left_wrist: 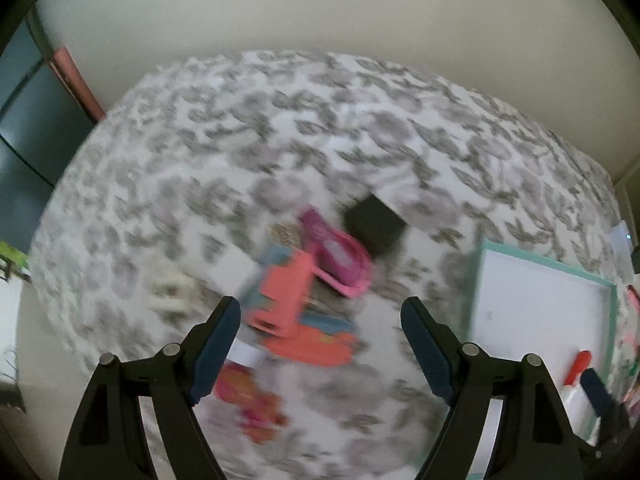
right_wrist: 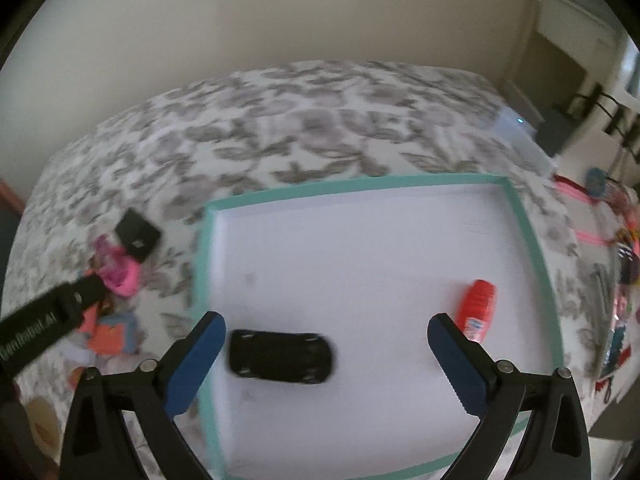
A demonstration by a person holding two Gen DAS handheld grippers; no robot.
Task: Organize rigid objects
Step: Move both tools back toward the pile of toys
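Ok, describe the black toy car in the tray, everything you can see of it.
The black toy car looks like matte plastic and is blurred. It lies flat on the white floor of the teal-rimmed tray, lengthwise across the picture, with small pale spots along both long edges. It sits near the tray's left wall, apart from the orange-capped bottle. Nothing grips it.

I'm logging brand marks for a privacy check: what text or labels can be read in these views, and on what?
"GenRobot.AI", partly cut off, on the left gripper's black body, right wrist view.
Label on the orange-capped bottle: too blurred to read.
Mark on the black square box: too small to read.
Nothing else legible.
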